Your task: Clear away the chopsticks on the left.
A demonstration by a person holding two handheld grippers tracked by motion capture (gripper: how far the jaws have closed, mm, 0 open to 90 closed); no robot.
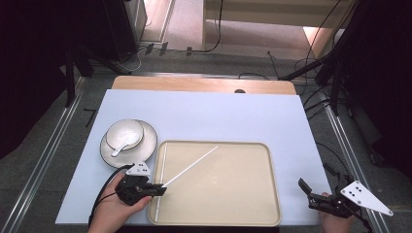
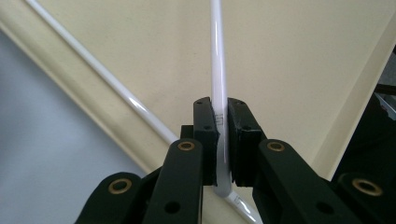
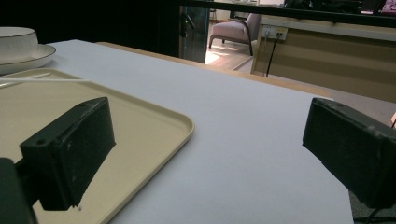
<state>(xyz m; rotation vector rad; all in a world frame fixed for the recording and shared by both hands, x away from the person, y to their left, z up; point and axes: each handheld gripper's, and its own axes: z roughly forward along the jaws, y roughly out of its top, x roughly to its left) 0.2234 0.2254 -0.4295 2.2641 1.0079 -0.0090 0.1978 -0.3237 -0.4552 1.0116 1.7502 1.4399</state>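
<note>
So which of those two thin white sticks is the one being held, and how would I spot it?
Start at the big beige tray on the white table. Two white chopsticks are there: one lies flat along the tray's left rim. The held chopstick slants across the tray's inside, its near end pinched in the left hand-held gripper at the tray's near-left corner.

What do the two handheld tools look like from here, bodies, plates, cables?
Both tools, left and right, are black with two blocky jaws; brass-coloured pivot pins show in the left gripper view. Each carries a grey three-cornered plate with dark holes. A black cable trails from the left one.
</note>
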